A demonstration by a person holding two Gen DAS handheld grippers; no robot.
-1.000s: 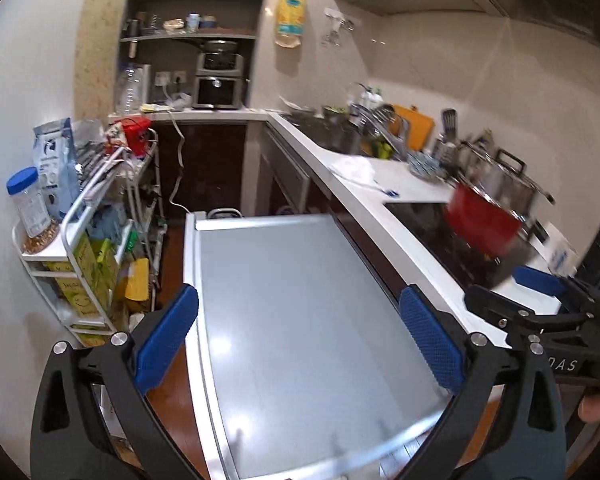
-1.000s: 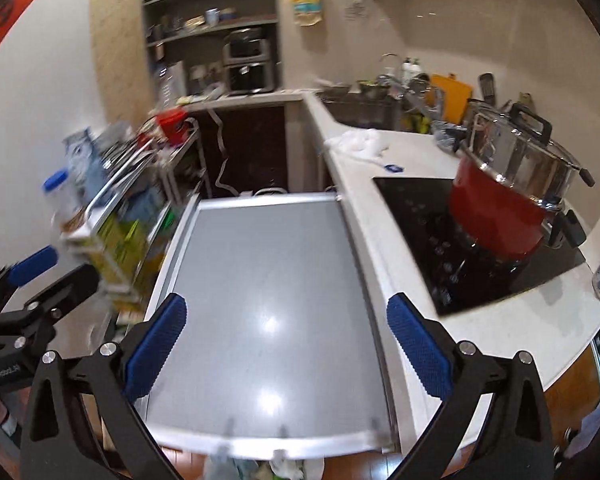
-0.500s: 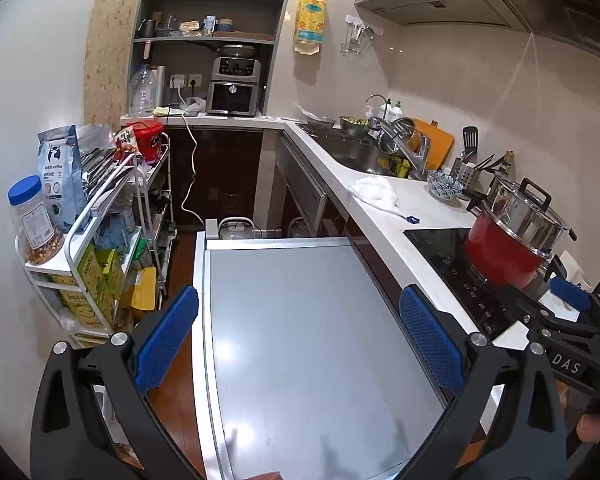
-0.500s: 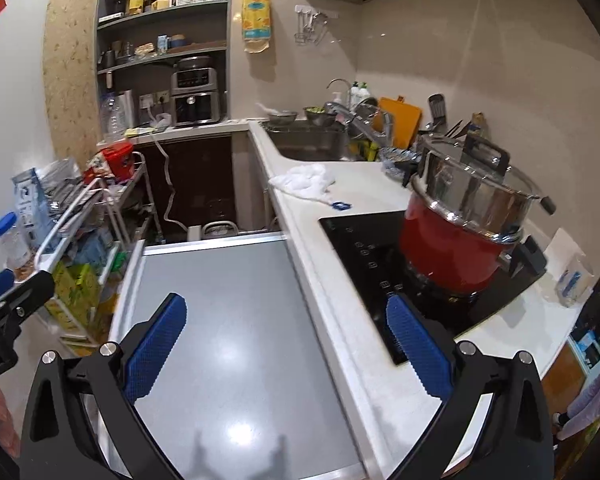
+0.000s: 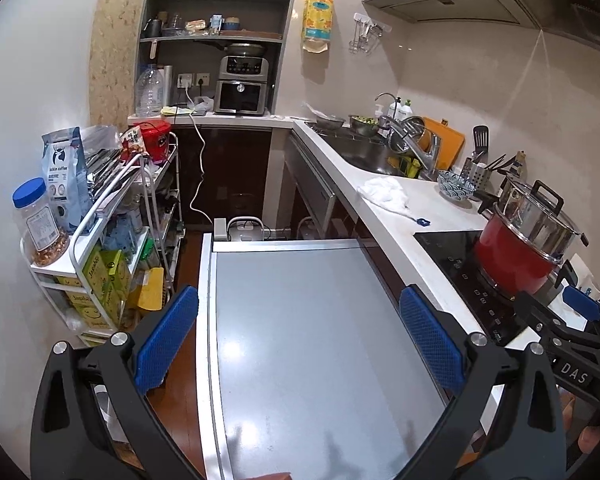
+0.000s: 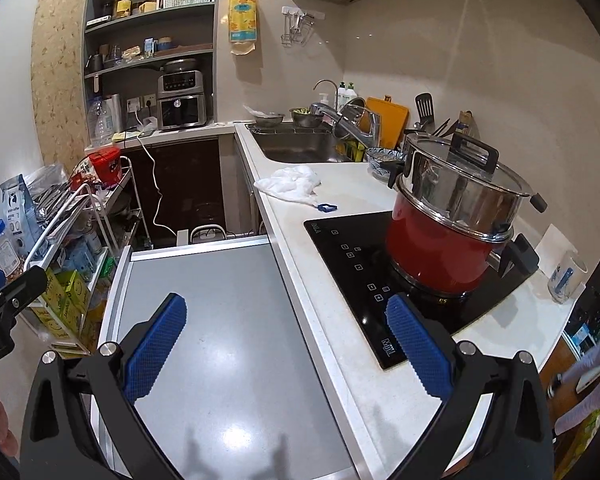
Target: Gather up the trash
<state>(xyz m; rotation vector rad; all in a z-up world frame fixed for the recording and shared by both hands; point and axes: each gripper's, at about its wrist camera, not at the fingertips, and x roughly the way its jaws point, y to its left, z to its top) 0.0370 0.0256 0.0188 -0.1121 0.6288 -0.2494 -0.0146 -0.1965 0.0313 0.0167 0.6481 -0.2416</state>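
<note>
A crumpled white tissue (image 5: 384,195) lies on the white counter between the sink and the hob; it also shows in the right wrist view (image 6: 292,185). A small blue scrap (image 5: 422,222) lies just beside it (image 6: 326,207). My left gripper (image 5: 300,336) is open and empty above the grey table top (image 5: 312,344). My right gripper (image 6: 286,344) is open and empty, over the table's right edge and the counter's front edge. Both grippers are well short of the tissue.
A red pot with a steel lid (image 6: 448,224) stands on the black hob (image 6: 360,264). A sink (image 6: 300,146) with a tap lies beyond the tissue. A white trolley (image 5: 100,232) full of packets stands left of the table. A glass (image 6: 566,282) stands at the counter's right end.
Both grippers have tilted up and drawn back from the grey table top, so the counter, the tissue and the pot show more fully. Both stay open and empty.
</note>
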